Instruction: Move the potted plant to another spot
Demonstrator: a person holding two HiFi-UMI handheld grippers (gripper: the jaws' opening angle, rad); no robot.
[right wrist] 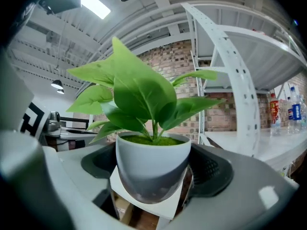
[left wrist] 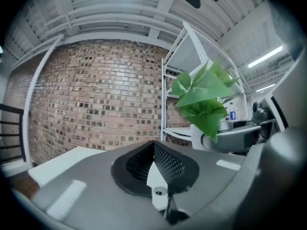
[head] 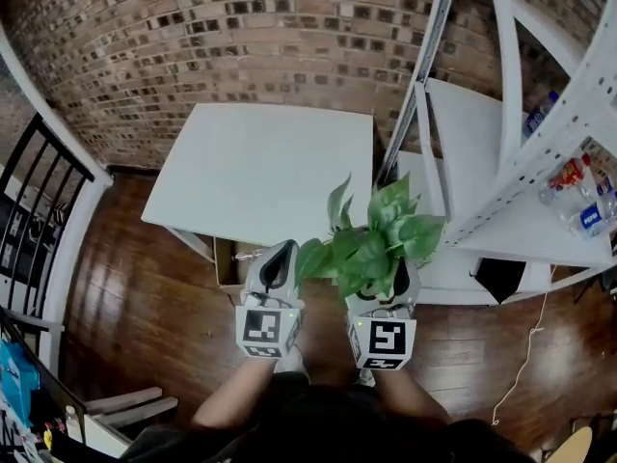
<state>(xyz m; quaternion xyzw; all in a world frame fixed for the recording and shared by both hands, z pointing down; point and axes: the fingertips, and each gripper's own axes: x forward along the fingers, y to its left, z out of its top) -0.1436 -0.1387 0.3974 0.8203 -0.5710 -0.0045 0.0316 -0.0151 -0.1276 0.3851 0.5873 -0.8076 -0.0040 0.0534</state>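
You're holding the potted plant (head: 371, 244) in the right gripper (head: 384, 289), jaws pinching its pot.
It's hanging off the white surface (head: 260, 172)'s near right corner; keep it upright and set it down gently. Left gripper (head: 275, 270) is idling, jaws pressed together.

Left gripper (left wrist: 153, 151) — jaws together, empty

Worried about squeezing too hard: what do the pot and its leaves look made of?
Pot: smooth, even white with a soft sheen, likely plastic or glazed ceramic; I can't tell which. Leaves: uniform bright green, slightly waxy, above a flat moss-like green filling; possibly artificial, not certain.
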